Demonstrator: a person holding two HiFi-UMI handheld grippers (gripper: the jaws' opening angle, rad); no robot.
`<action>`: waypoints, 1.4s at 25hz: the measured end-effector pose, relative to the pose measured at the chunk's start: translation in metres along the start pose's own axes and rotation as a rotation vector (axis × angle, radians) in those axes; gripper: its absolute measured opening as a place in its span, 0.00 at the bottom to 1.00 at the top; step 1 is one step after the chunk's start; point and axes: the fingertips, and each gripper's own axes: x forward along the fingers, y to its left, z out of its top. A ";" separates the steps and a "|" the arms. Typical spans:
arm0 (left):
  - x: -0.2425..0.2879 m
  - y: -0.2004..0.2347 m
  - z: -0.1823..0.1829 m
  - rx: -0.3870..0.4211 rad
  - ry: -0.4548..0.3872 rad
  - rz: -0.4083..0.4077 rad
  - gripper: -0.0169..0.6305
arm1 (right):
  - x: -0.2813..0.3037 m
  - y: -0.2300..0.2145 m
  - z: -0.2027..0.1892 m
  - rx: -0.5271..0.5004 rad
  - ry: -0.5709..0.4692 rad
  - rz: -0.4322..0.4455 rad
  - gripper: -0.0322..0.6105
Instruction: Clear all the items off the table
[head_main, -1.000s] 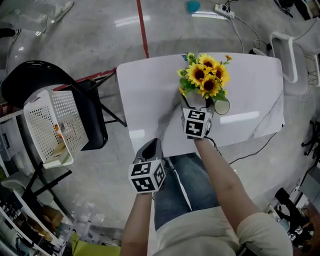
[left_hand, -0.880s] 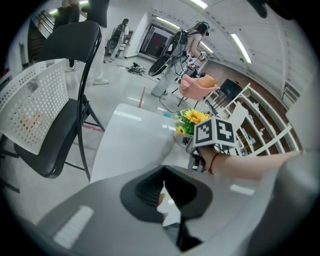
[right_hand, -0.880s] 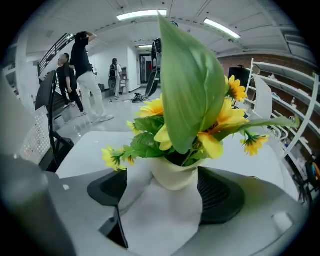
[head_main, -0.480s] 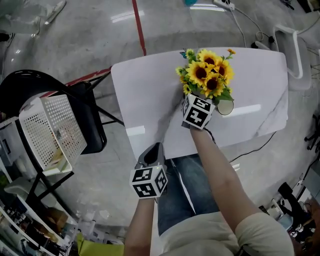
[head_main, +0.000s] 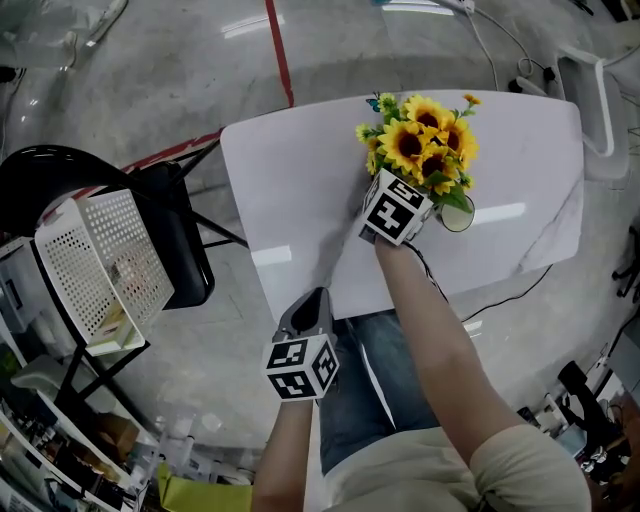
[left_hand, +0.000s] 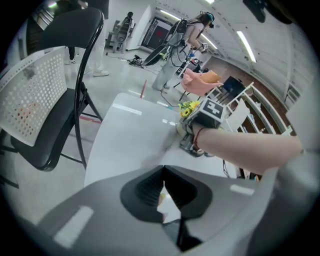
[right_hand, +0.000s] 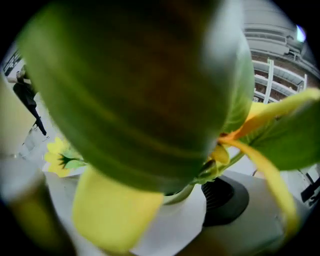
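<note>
A bunch of yellow sunflowers (head_main: 425, 150) stands in a white vase (right_hand: 175, 227) on the white table (head_main: 300, 190). My right gripper (head_main: 412, 195) reaches in under the blooms. Its jaws have just been opening and stand wide, with the vase between them. One ribbed dark pad (right_hand: 225, 200) shows beside the vase, and leaves (right_hand: 140, 85) fill most of the right gripper view. My left gripper (head_main: 315, 300) hangs at the table's near edge, shut and empty, its pads meeting (left_hand: 162, 192).
A white perforated basket (head_main: 100, 265) rests on a black folding chair (head_main: 185, 240) left of the table. A small round clear object (head_main: 458, 213) lies beside the bouquet. A red floor line (head_main: 280, 50) runs beyond the table.
My right gripper has rolled and pushed further in under the flowers. The left gripper has stayed at the table's edge.
</note>
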 end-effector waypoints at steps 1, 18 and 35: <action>0.000 0.001 0.000 -0.003 0.000 0.001 0.04 | 0.000 0.000 0.001 -0.004 -0.004 -0.002 0.81; 0.000 0.010 0.001 -0.019 -0.026 0.005 0.04 | -0.011 0.008 -0.006 -0.048 -0.019 0.061 0.78; -0.001 0.011 -0.012 -0.044 -0.052 0.007 0.04 | -0.058 0.032 -0.044 -0.324 -0.059 0.340 0.77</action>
